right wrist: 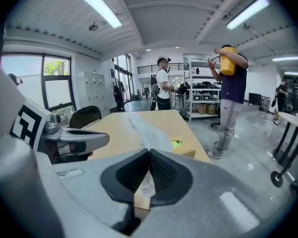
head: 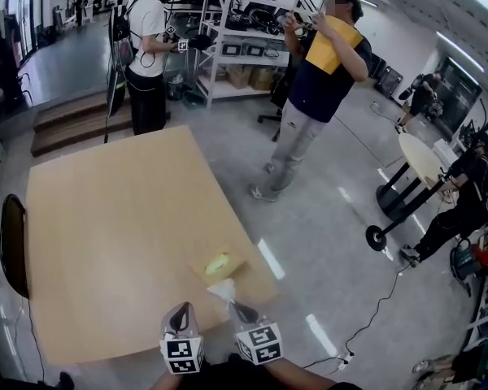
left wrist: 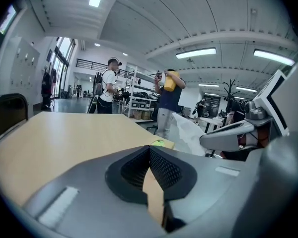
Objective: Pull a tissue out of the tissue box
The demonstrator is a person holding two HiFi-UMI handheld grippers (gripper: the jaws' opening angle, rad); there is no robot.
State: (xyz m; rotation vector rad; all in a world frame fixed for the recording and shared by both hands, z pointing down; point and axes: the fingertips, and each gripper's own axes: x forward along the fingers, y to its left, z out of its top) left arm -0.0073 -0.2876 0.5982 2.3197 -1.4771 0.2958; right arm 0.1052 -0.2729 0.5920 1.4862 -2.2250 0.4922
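Closest to the head camera, over the table's [head: 106, 242] near edge: left gripper [head: 182, 309] and right gripper [head: 233, 304], side by side, both pointing away. Just beyond the right one, a white tissue [head: 222, 289], reaching up to the tan tissue box [head: 220, 264] near the table's right-hand near corner. Unclear whether its far end sits in the slot. From overhead, no telling how either pair of jaws stands; settled only in the gripper views.

Left gripper view: pads [left wrist: 161, 167] meeting at the tips, nothing pinched, bare tabletop showing through the gap below. Also shows the tissue as a pale sheet off to the right, beside the other gripper.

Right gripper view: jaws clamped on the tissue, a strip caught between the pads, the rest stretching forward past the box's yellow-green opening.

Only in the head view: dark chair [head: 12, 246] at the table's left edge, well apart from the box.
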